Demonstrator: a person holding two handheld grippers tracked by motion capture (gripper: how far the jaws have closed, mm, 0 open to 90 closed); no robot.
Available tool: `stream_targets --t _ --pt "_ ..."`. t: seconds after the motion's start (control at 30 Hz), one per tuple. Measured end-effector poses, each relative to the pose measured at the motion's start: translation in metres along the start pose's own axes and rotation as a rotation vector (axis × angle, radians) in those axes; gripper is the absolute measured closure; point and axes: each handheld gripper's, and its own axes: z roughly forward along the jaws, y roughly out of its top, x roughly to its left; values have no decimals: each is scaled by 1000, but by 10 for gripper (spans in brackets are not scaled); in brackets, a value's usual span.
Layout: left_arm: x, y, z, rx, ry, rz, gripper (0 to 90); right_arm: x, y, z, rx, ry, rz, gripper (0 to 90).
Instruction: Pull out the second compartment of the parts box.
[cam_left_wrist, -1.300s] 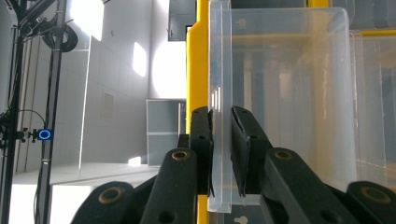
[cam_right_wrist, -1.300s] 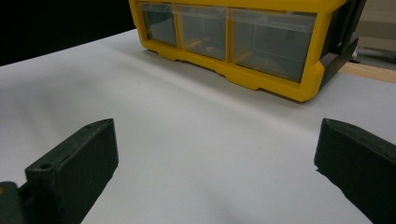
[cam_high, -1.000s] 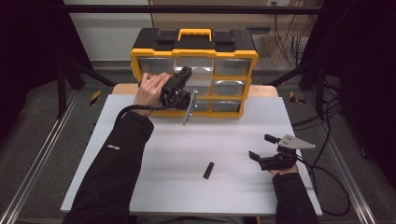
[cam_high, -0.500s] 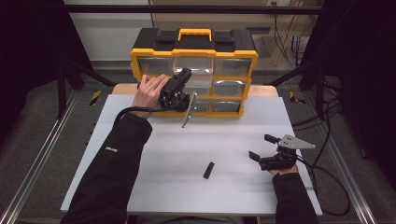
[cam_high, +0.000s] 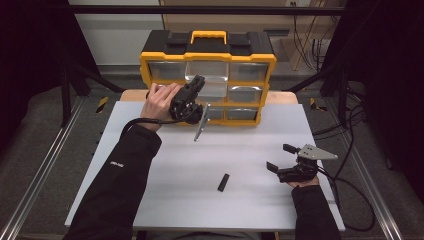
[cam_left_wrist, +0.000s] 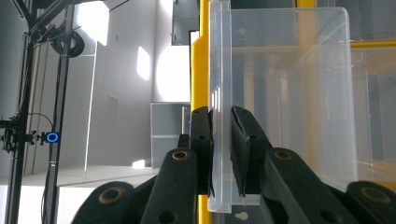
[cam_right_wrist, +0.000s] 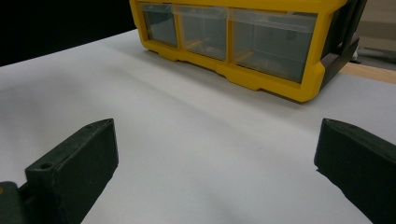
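A yellow and black drawer cabinet (cam_high: 207, 55) stands at the table's far edge. Its clear top-middle drawer (cam_high: 212, 82) sticks out toward me. My left gripper (cam_high: 192, 95) is at that drawer's front. In the left gripper view, the left gripper (cam_left_wrist: 222, 154) is shut on the clear drawer's (cam_left_wrist: 289, 93) front wall, which is pinched between both pads. My right gripper (cam_high: 279, 157) rests on the white table at the right, jaws wide open with nothing between them. In the right gripper view, the right gripper (cam_right_wrist: 212, 158) faces the cabinet (cam_right_wrist: 261, 79) across bare tabletop.
A small black oblong piece (cam_high: 223, 182) lies on the white tabletop (cam_high: 165, 200) between my hands, near the front. Cables trail off the table's right side. Metal rails run along both sides of the table.
My left gripper has shifted very slightly at the cabinet front, still closed on the drawer. The right gripper has not moved.
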Motion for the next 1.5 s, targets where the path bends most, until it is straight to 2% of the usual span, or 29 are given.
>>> stream_targets --t 0.77,1.23,1.5 --pt "-1 4 -15 -12 11 3 789 0 0 1 3 -1 -6 2" --pt "-3 6 -16 -5 12 10 788 0 0 1 4 -1 -6 3" --pt "-2 7 -16 2 -1 -4 781 0 0 1 6 0 -4 3"
